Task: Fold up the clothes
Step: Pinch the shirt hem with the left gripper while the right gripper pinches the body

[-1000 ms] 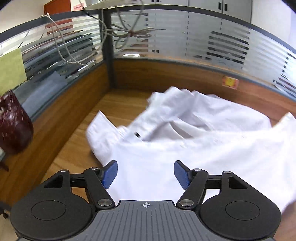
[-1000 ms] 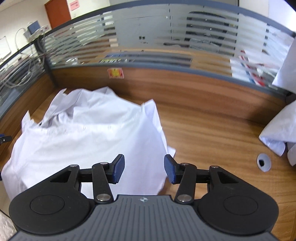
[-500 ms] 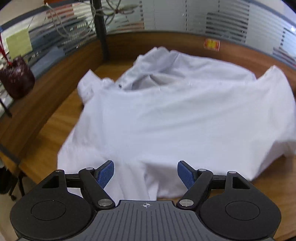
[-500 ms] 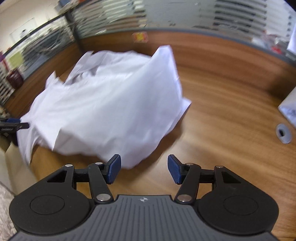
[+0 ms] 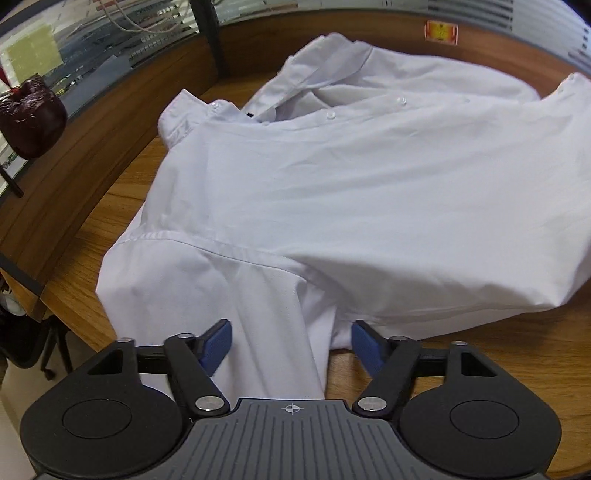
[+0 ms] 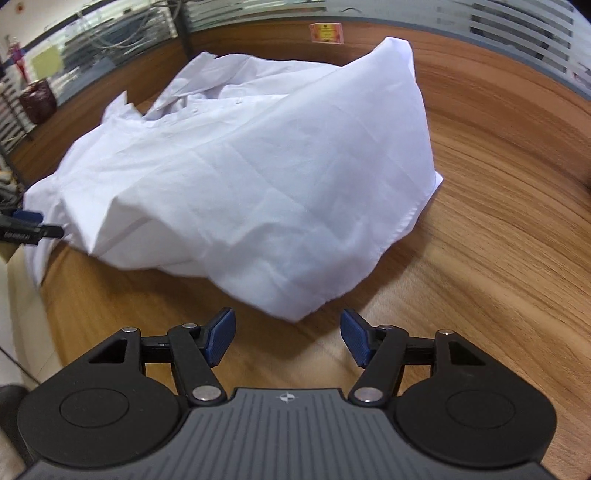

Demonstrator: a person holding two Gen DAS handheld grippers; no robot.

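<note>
Left wrist view: the white shirt (image 5: 369, 192) is heaped on the wooden desk (image 5: 498, 362). The left gripper (image 5: 291, 345), just closing a little, straddles a sleeve, ungripped. The right gripper (image 6: 287, 338), just opening, is empty beside the shirt. Edges should be pinched firmly.

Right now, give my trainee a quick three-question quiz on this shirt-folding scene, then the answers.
1. True or false: the right gripper is shut on the white shirt.
2. What lies between the left gripper's open jaws: A the sleeve, B the collar, C nothing?
3. What colour is the sticker on the wooden partition?

Key: 1 false, it is open over the bare desk; 2 A; 3 red and yellow.
</note>
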